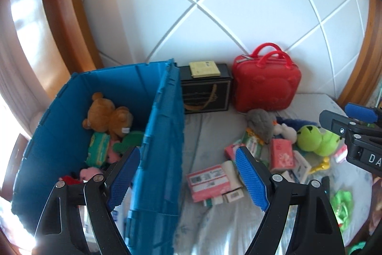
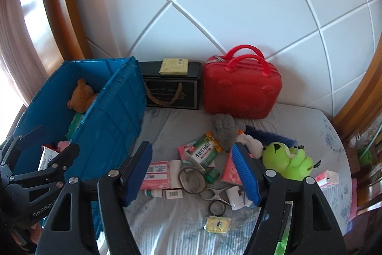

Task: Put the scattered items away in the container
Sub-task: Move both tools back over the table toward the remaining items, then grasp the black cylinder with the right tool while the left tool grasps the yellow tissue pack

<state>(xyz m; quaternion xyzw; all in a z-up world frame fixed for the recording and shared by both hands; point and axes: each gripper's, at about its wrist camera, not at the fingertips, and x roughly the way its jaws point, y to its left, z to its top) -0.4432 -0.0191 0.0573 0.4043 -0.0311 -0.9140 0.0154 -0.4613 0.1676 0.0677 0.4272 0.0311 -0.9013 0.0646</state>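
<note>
**Toys in the box, more on the bed**

The blue box sits on the bed's left side with a brown teddy bear inside. My left gripper is spread wide over its wall, holding nothing. My right gripper is spread too, above the pink packets, glasses and green plush toy. A red case stands behind.
</note>
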